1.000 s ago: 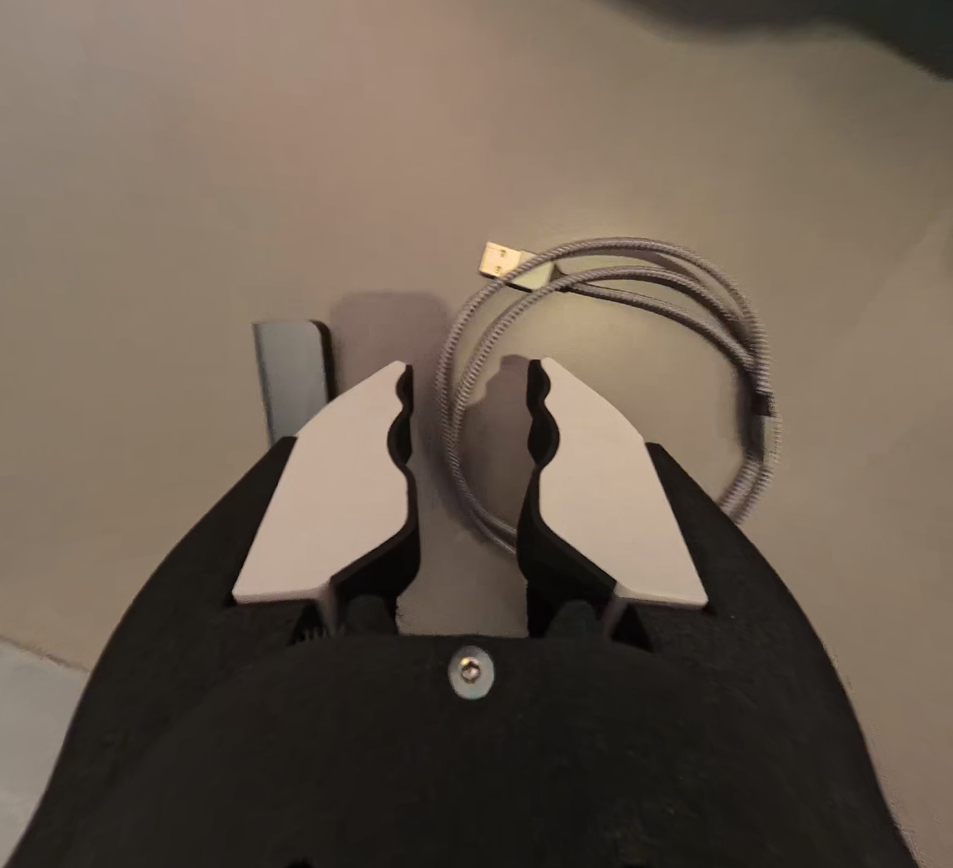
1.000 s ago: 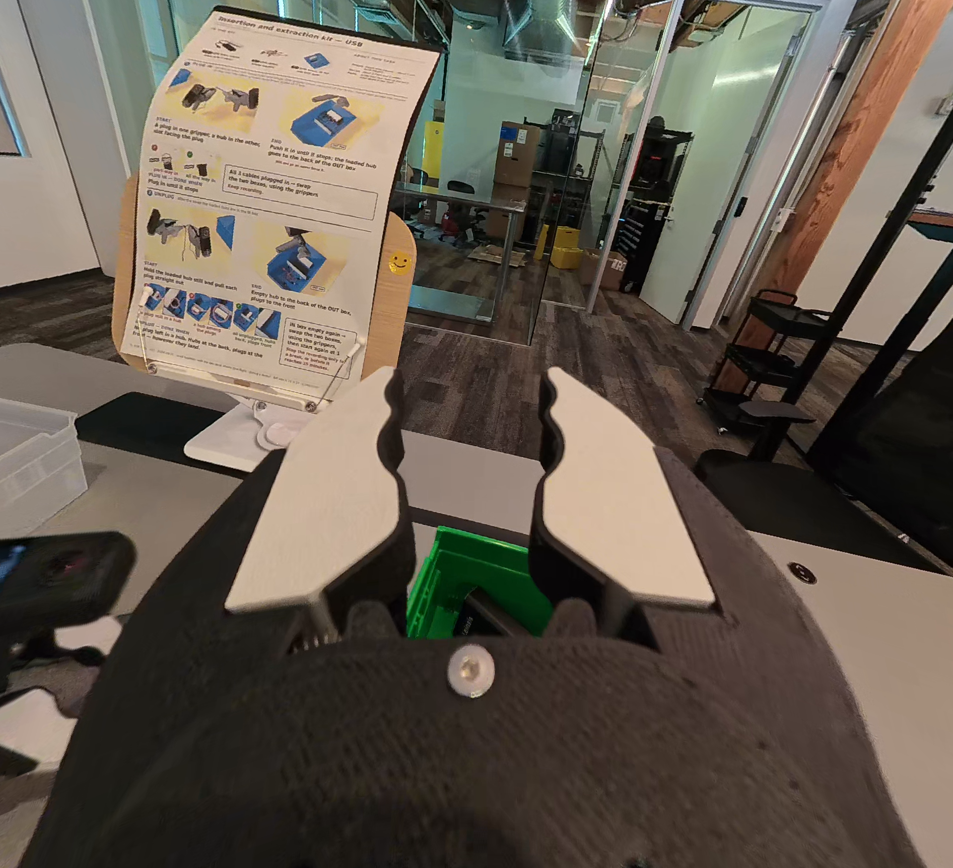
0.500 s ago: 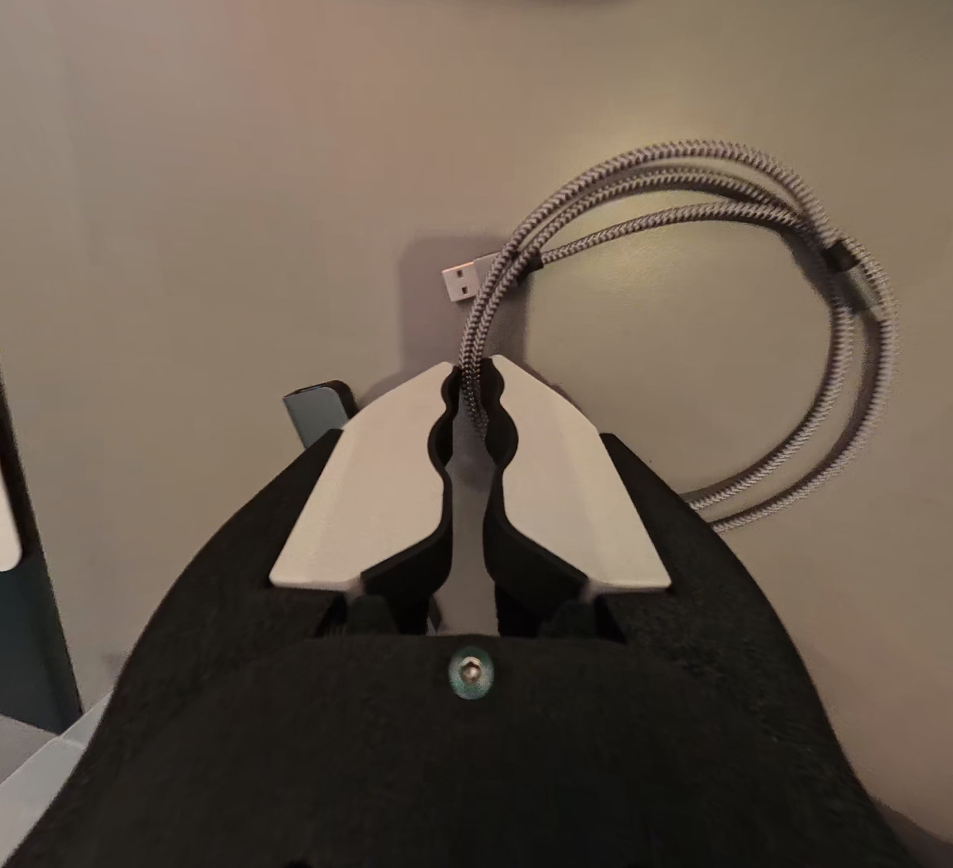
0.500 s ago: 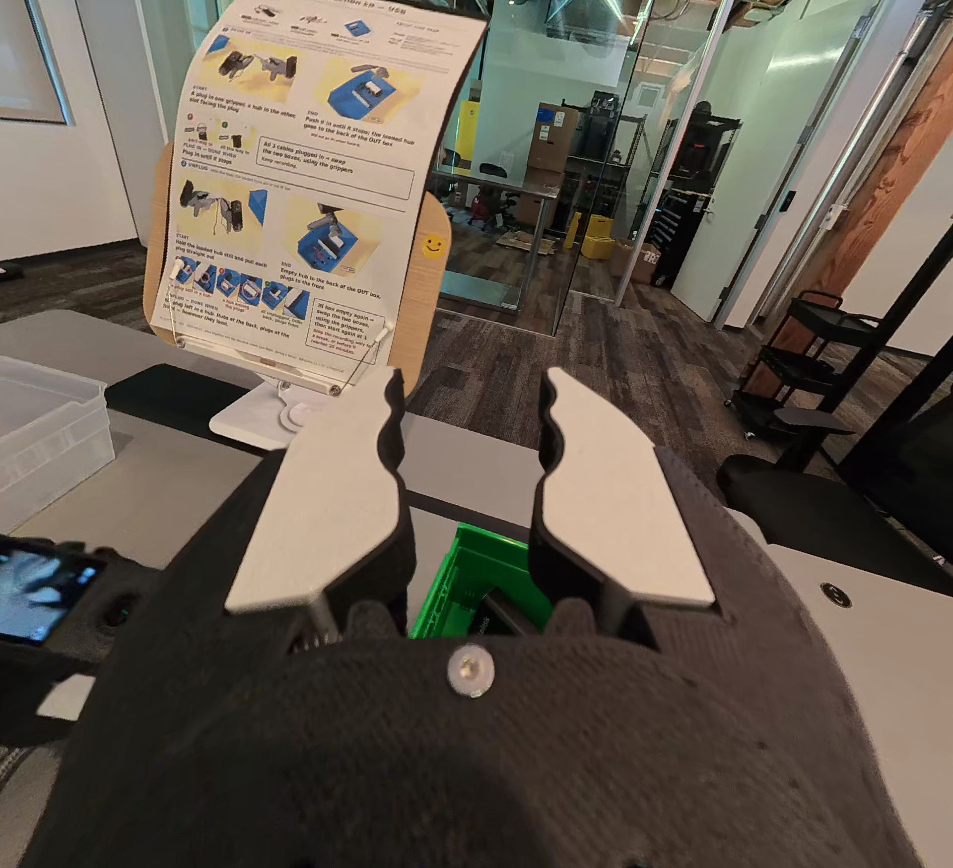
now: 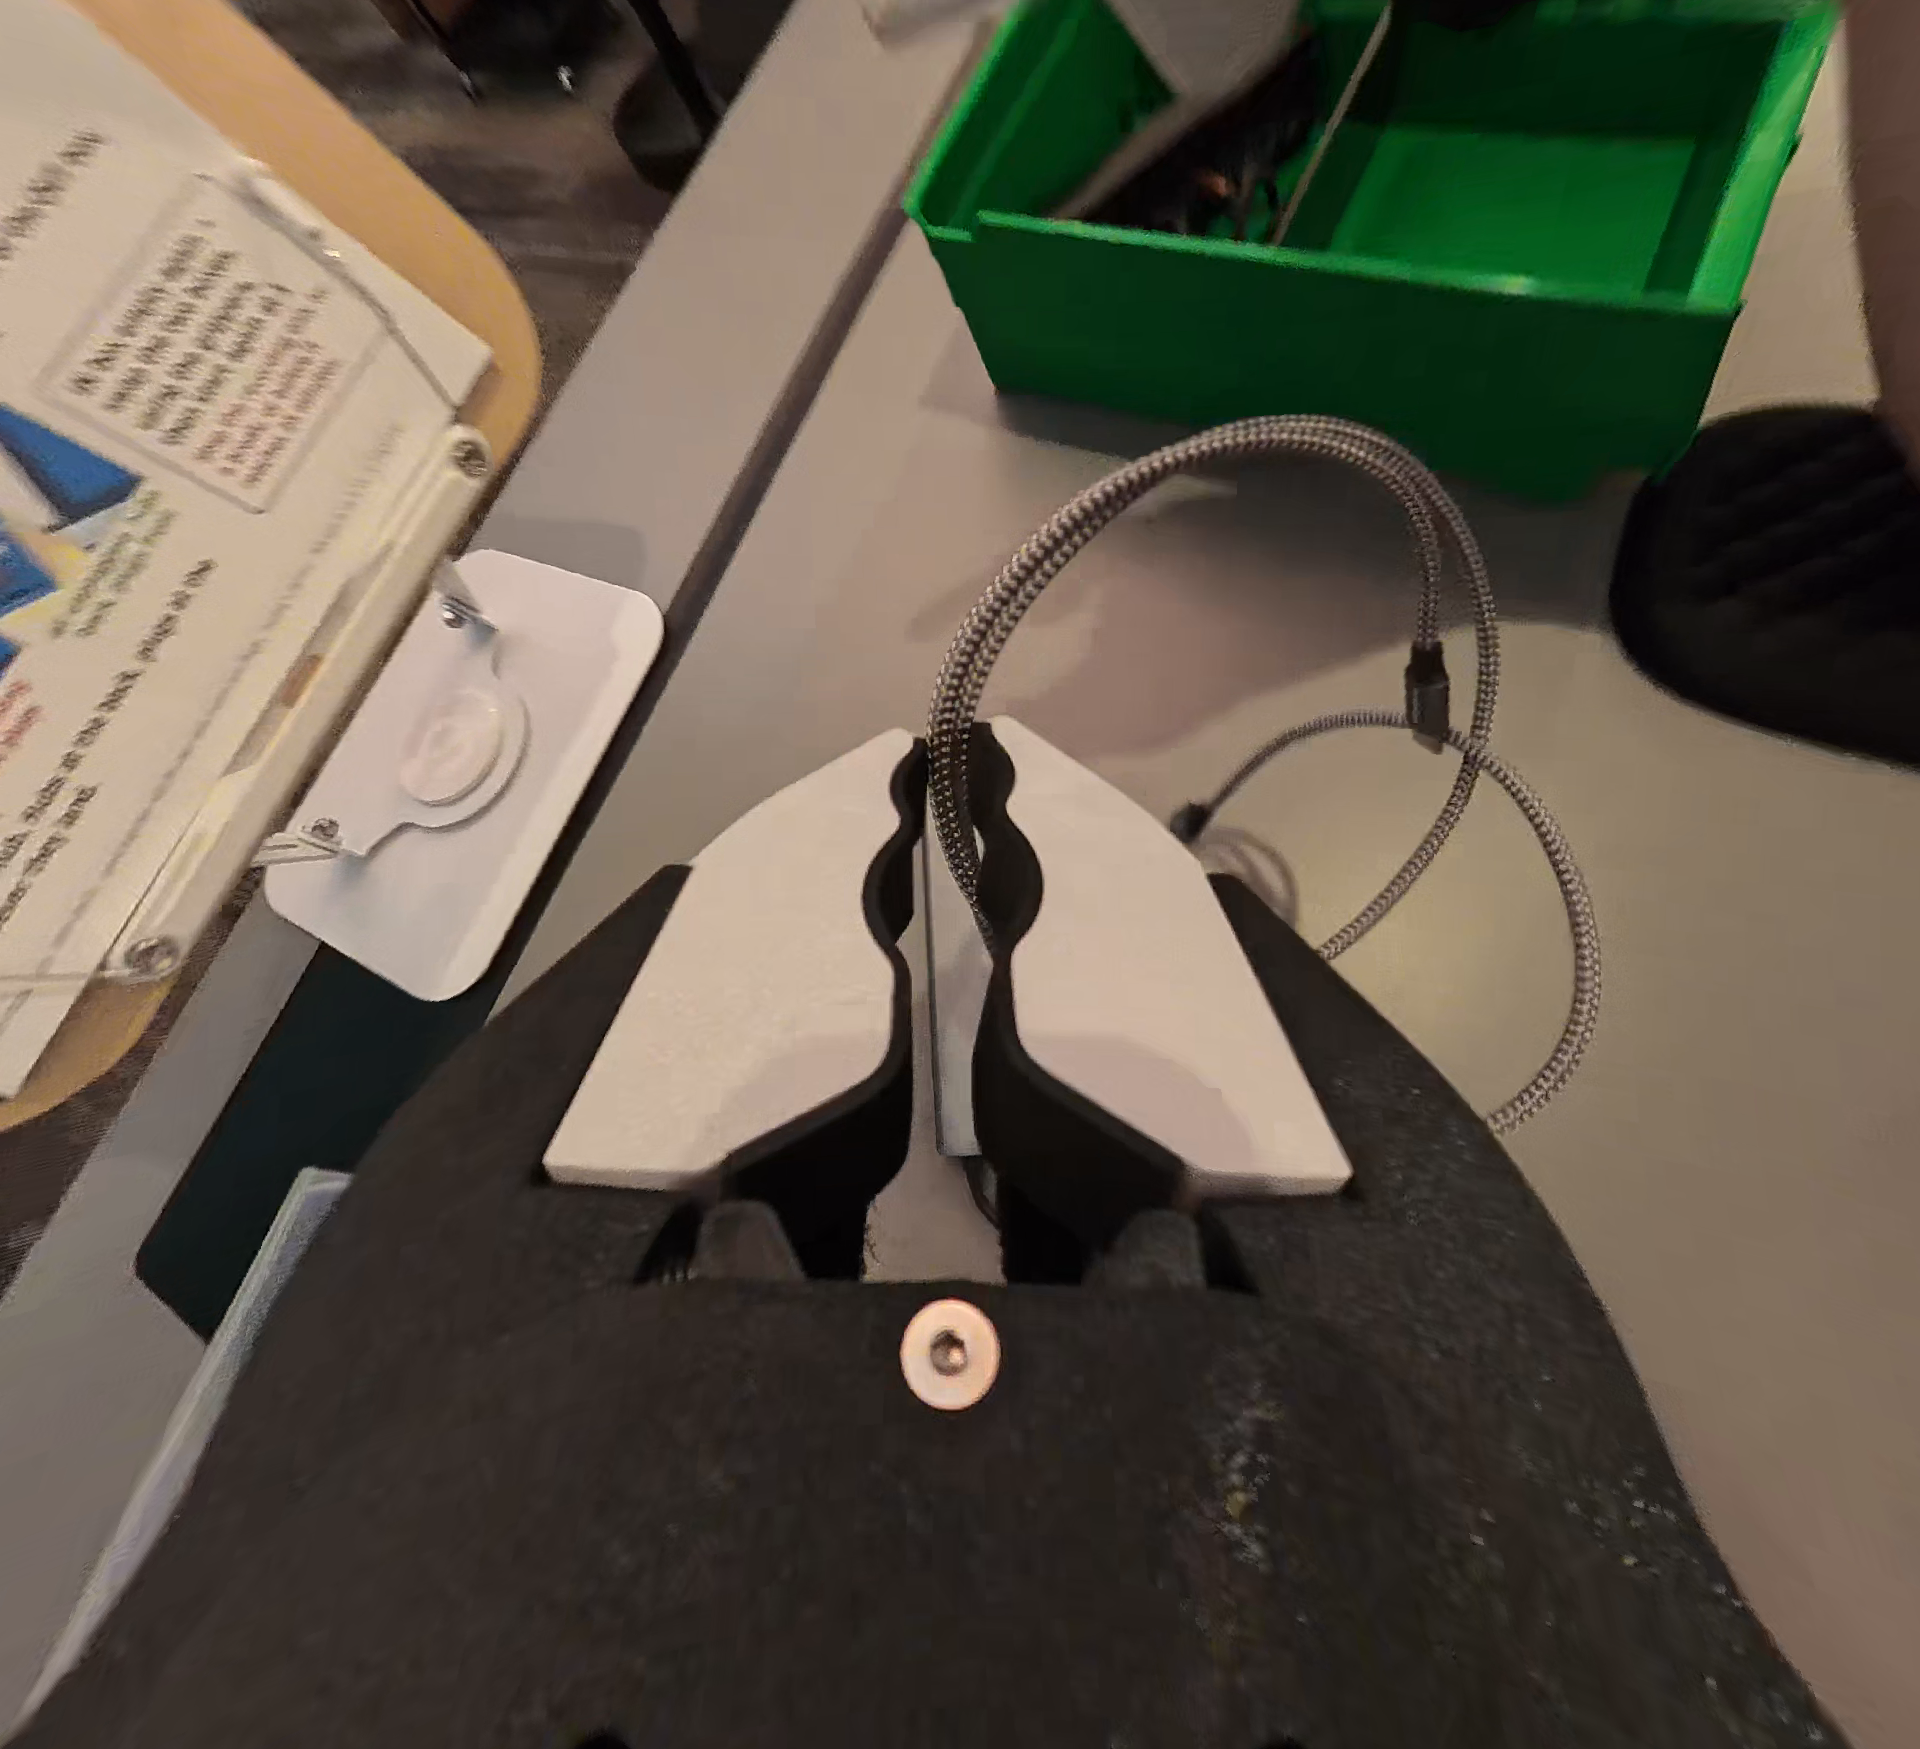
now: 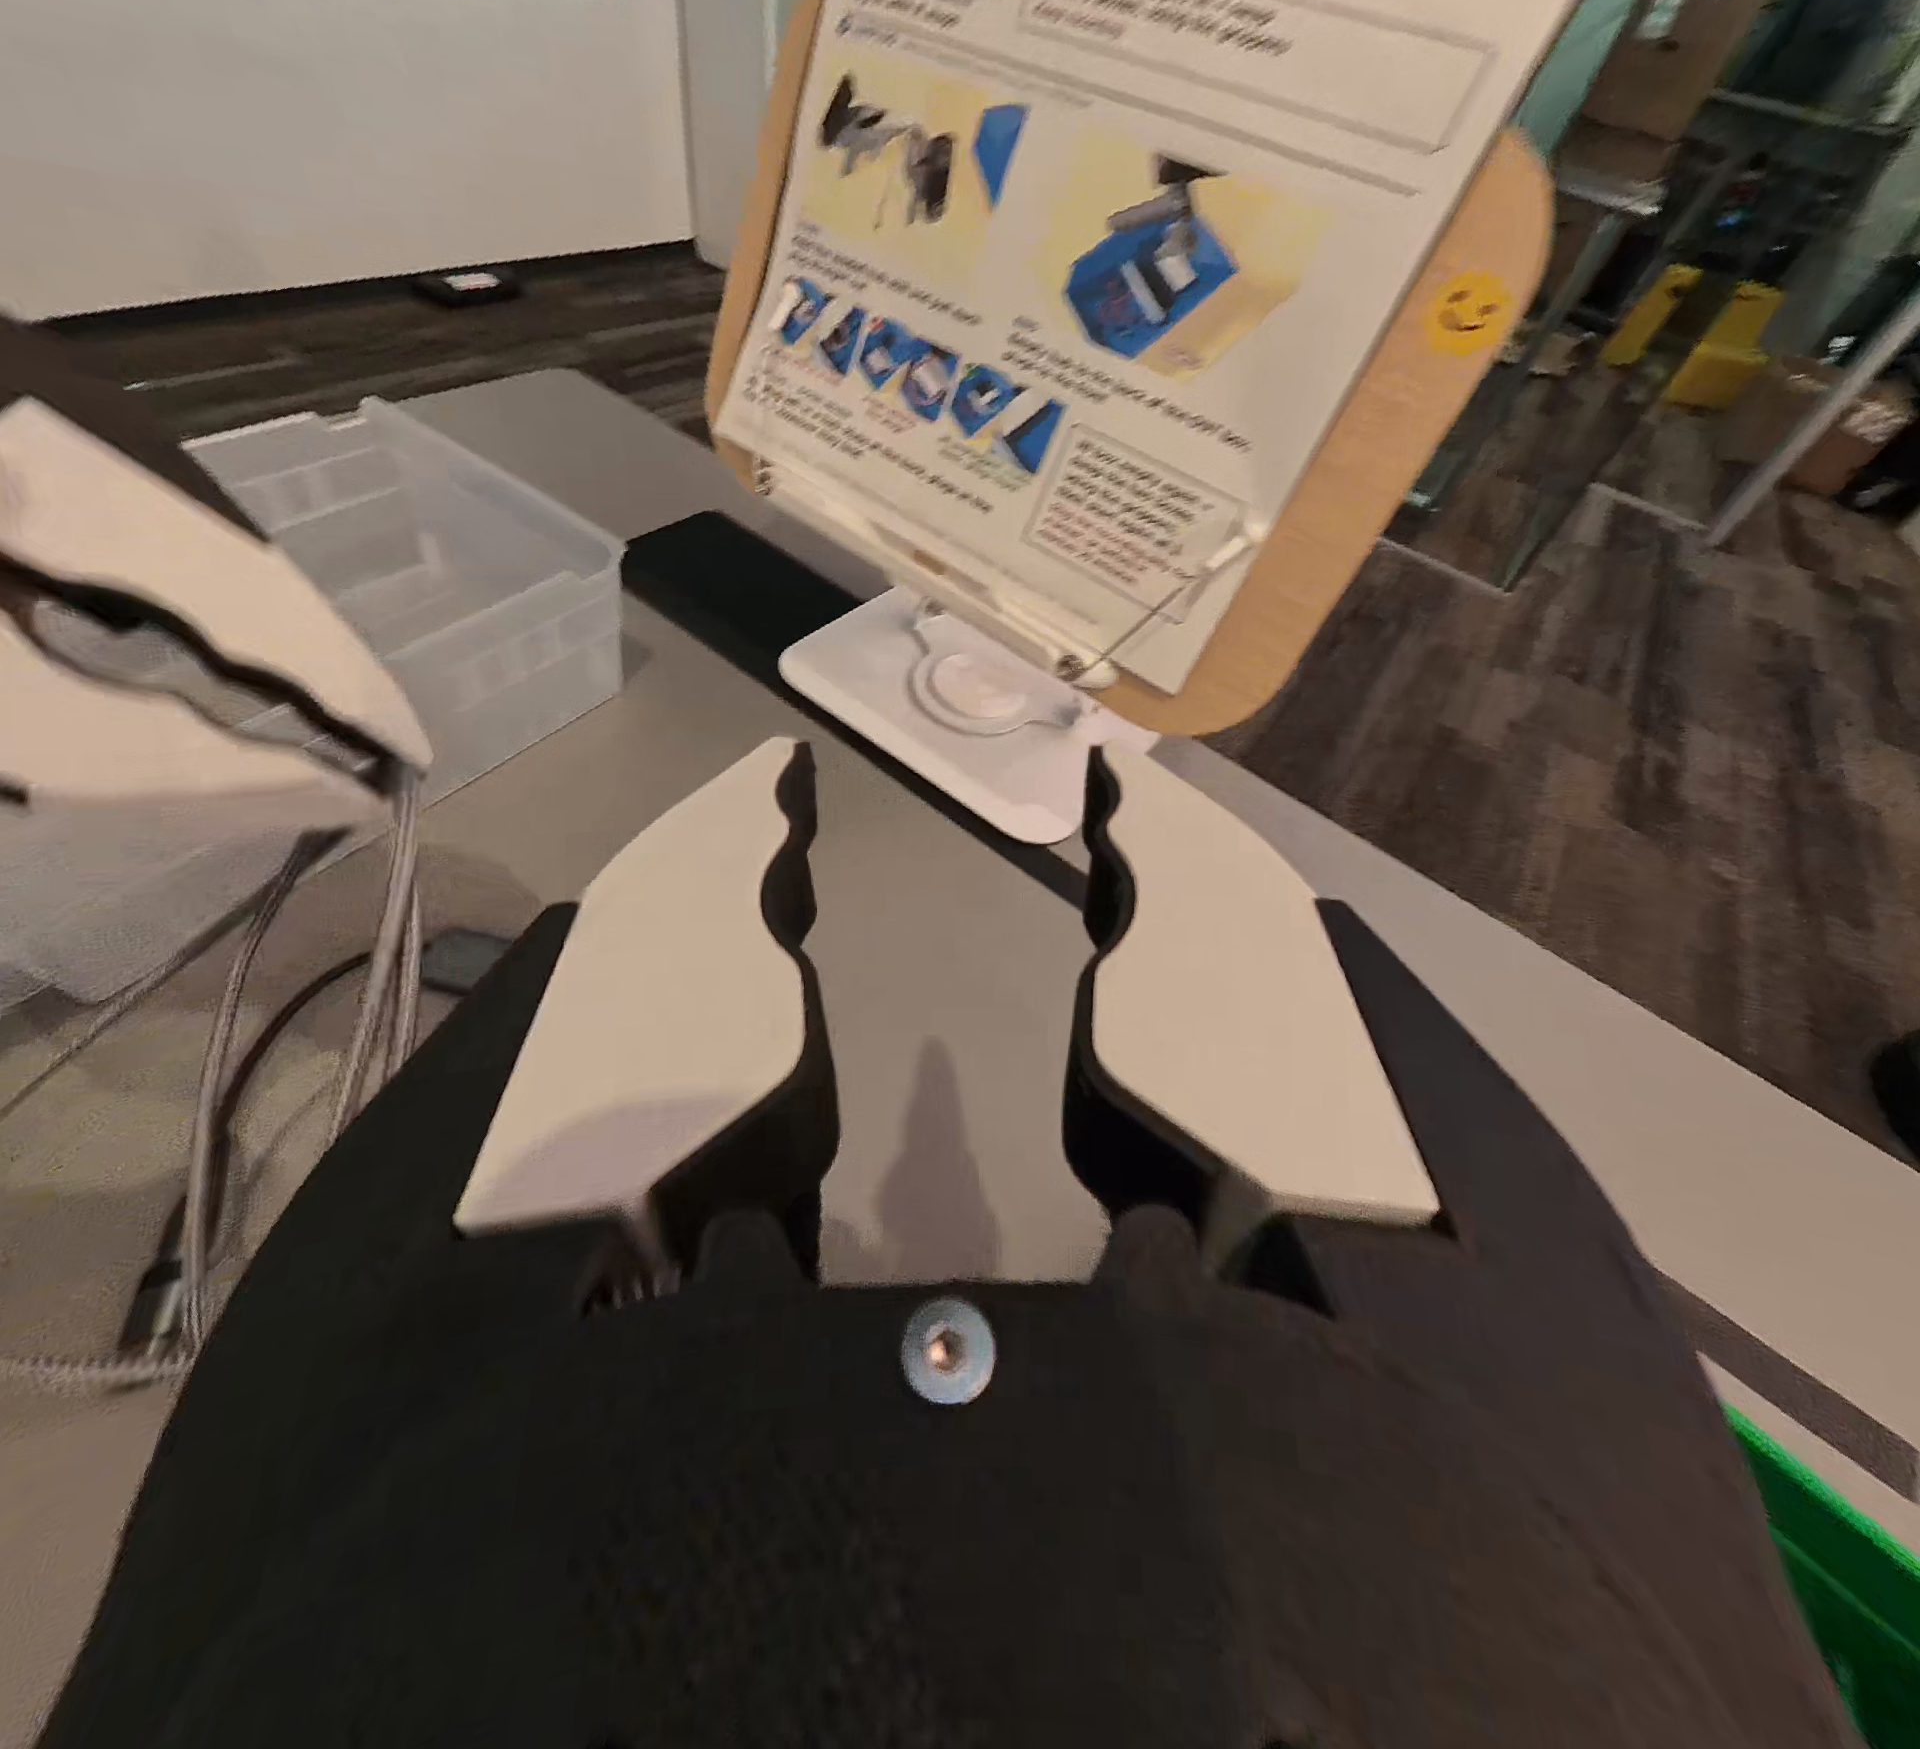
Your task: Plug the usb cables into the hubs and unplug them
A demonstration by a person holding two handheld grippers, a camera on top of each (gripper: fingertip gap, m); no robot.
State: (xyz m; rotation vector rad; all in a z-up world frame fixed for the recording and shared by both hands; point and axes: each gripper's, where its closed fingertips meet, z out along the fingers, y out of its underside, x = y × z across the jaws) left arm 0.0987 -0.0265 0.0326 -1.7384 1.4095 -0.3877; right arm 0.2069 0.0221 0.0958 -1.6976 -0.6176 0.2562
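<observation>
The left gripper has closed its jaws on the braided cable and lifted it off the surface; loops hang ahead. The right gripper stays apart, empty, so plugging comes next.

Left gripper pinches the braided grey usb cable right at its fingertips. The cable arches up toward the middle of the frame, then loops down at right over the grey table. A green bin sits upper right; the instruction sheet on its white stand fills the left edge.
</observation>
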